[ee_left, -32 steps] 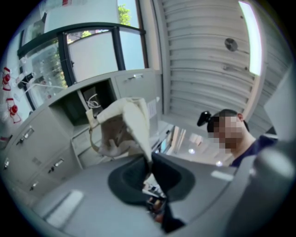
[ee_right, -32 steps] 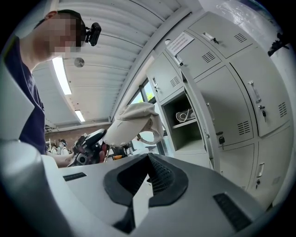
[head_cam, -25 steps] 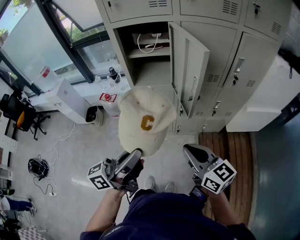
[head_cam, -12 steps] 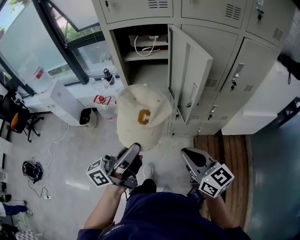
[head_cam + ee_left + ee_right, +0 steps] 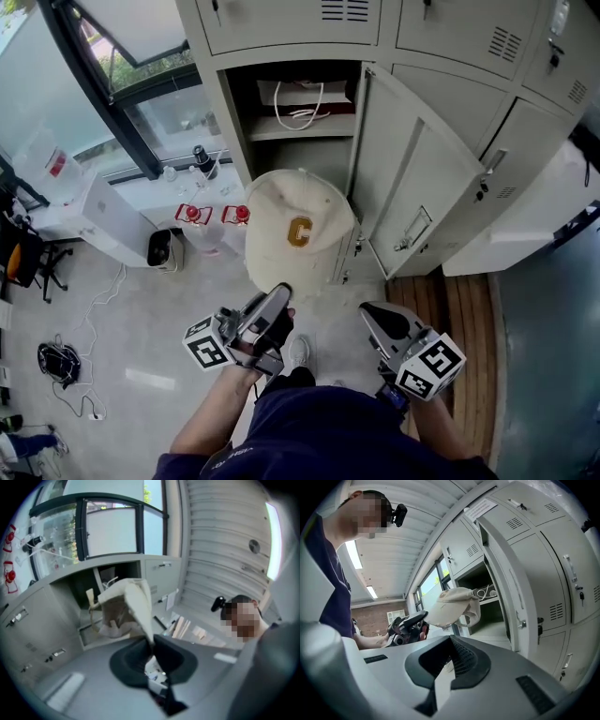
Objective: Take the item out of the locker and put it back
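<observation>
Left hand-held gripper [image 5: 278, 294] pinches cap [image 5: 292, 217] brim, crown toward locker [image 5: 238, 120]; right hand-held gripper [image 5: 368, 315] pressed together.

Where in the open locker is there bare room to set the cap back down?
Below the shelf, the lower compartment looks bare beside the open door, though the cap hides its floor. Crowded: above the shelf, where a white bag with looped handles sits.

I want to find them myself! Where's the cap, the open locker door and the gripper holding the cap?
cap [image 5: 281, 211]: head view, on its cream crown.
open locker door [image 5: 422, 187]: head view, on its inner panel.
left gripper [image 5: 280, 292]: head view, at its tips pinching the brim.
</observation>
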Available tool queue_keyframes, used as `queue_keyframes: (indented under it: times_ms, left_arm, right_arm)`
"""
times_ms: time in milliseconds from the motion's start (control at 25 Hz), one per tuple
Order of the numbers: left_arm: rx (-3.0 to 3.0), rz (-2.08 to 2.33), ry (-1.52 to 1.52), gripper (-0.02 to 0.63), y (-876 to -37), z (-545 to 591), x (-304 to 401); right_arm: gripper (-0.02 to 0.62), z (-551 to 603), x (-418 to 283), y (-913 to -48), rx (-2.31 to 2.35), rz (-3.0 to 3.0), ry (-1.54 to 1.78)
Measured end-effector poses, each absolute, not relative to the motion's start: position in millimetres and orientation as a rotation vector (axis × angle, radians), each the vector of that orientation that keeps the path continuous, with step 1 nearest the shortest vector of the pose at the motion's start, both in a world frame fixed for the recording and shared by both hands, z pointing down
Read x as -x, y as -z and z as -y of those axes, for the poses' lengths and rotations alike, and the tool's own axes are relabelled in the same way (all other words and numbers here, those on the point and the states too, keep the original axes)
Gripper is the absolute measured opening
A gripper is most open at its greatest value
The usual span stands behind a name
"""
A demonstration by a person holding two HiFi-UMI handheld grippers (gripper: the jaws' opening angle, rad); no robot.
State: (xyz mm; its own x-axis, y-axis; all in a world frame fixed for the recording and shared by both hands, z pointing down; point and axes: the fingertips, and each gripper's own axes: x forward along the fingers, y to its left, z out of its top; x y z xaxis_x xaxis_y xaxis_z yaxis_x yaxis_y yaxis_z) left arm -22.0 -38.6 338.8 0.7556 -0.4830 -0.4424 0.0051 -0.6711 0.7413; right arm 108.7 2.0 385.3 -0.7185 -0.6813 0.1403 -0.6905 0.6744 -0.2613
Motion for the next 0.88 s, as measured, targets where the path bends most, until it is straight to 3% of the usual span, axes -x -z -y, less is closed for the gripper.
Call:
queue_keyframes:
  times_ms: [880]
  left_arm:
    - [-1.905,0.266,0.778,0.021,-422.4,208.8,28.1]
  right_arm:
    - [0.006,102.3,-46.4,-398.0,-1.296,2.666,-0.528]
